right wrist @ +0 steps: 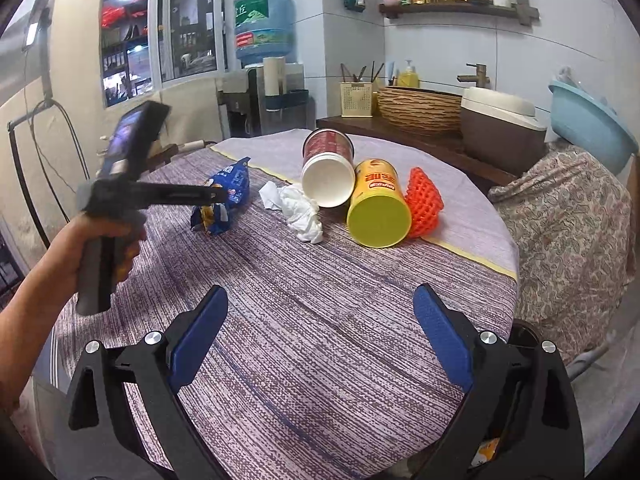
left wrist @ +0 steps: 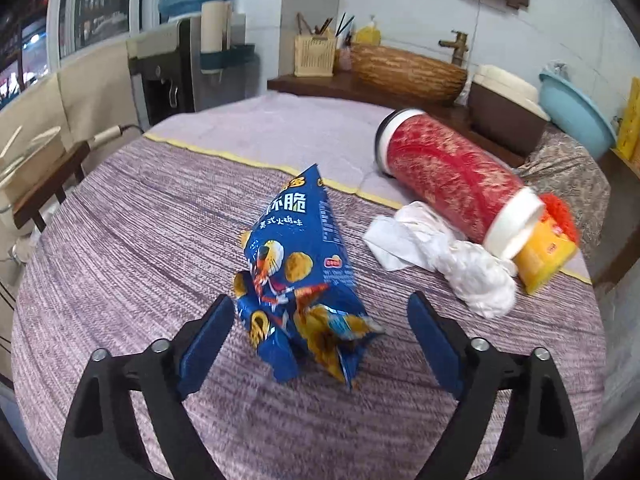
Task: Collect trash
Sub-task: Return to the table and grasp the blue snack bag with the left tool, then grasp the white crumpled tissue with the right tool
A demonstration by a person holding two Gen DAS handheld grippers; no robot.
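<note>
A crumpled blue snack bag (left wrist: pixel 296 264) stands on the purple striped tablecloth (left wrist: pixel 140 240). My left gripper (left wrist: pixel 320 320) is open, its blue pads on either side of the bag's lower end with a gap on both sides. In the right wrist view a hand holds that left gripper (right wrist: pixel 218 200) at the bag (right wrist: pixel 232 180). Right of the bag lie crumpled white tissue (left wrist: pixel 452 264), a red cup (left wrist: pixel 452 176) on its side, a yellow can (left wrist: pixel 544 256) and an orange foam net (left wrist: pixel 560 212). My right gripper (right wrist: pixel 320 332) hangs open over bare cloth (right wrist: pixel 320 280), well short of the tissue (right wrist: pixel 300 212) and the can (right wrist: pixel 378 204).
Behind the table runs a brown counter (right wrist: pixel 400 128) with a wicker basket (right wrist: pixel 420 108), a rice cooker (right wrist: pixel 500 120) and a blue basin (right wrist: pixel 592 128). A water dispenser (right wrist: pixel 264 80) stands at the back. Floral fabric (right wrist: pixel 572 232) drapes at the table's right edge.
</note>
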